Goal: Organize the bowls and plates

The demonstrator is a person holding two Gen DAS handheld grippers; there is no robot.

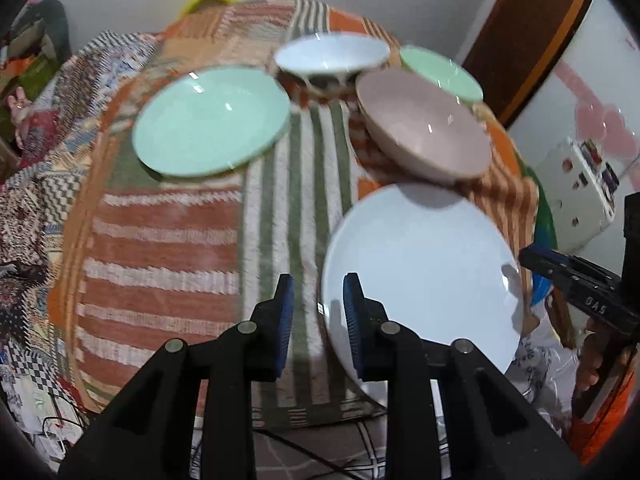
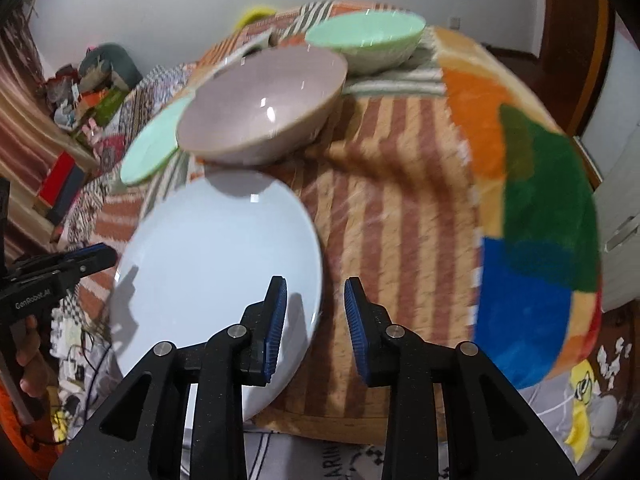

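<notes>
A large white plate [image 1: 420, 264] [image 2: 216, 256] lies near the front edge of the cloth-covered table [image 1: 160, 248] [image 2: 400, 200]. My left gripper [image 1: 319, 284] straddles the plate's left rim with its pads apart from it. My right gripper [image 2: 315, 284] straddles the right rim the same way, pads not pressing. Each gripper shows at the edge of the other's view: the right gripper [image 1: 536, 258] and the left gripper [image 2: 100, 256]. Behind the plate stand a mauve bowl [image 1: 424, 124] [image 2: 264, 100], a green bowl [image 1: 440, 72] [image 2: 368, 36], a white bowl [image 1: 332, 56] and a mint green plate [image 1: 212, 120] [image 2: 152, 152].
A white cabinet [image 1: 576, 184] stands close to the table's right side. Piled clutter [image 2: 88, 92] lies to the left. Cables and papers [image 2: 80, 356] lie on the floor below the front edge. A hand [image 1: 592, 364] holds the right gripper.
</notes>
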